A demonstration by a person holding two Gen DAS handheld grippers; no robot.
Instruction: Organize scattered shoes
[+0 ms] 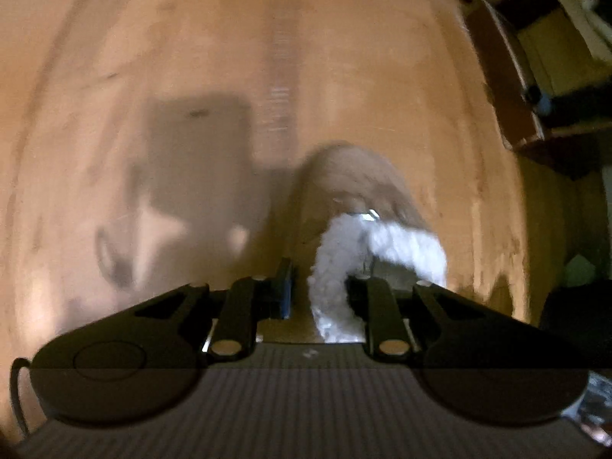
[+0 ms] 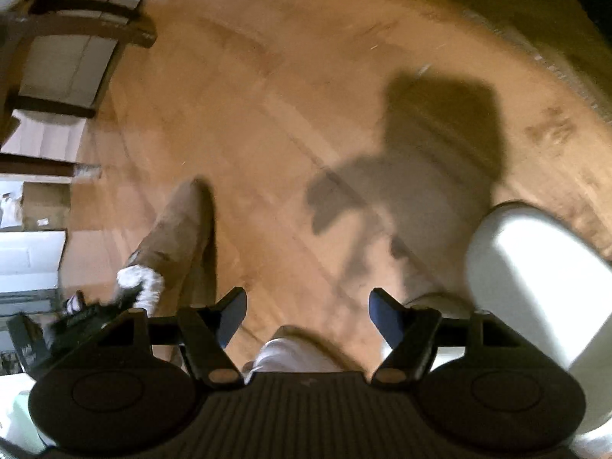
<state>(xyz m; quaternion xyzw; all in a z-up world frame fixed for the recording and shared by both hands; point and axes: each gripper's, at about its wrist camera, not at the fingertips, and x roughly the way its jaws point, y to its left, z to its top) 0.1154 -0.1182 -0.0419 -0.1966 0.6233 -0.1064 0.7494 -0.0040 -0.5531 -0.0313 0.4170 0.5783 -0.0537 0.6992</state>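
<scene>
One shoe is in view: a tan slipper with a white fleece lining, seen in both wrist views, over an orange-brown floor. There are two claws, one per hand. The left gripper has its jaws drawn close together and clenched on the slipper's fleece collar; the white fluff bulges up between the two black fingers, the toe of the slipper points away ahead of the tips, and the right finger is buried in the lining. In the right wrist view the same slipper hangs to the left of the right claw, with the left gripper seen as a dark blurred shape at its fleece end. The right gripper is released, its blue-padded fingers standing wide apart with only floor and a pale trouser leg between them. A white rounded object, cut off by the frame, sits just right of the right claw; I cannot tell what it is. Dark wooden furniture lies far ahead and to the right of the left claw, smeared by motion blur. Square shadows of the claws fall on the floor ahead.
</scene>
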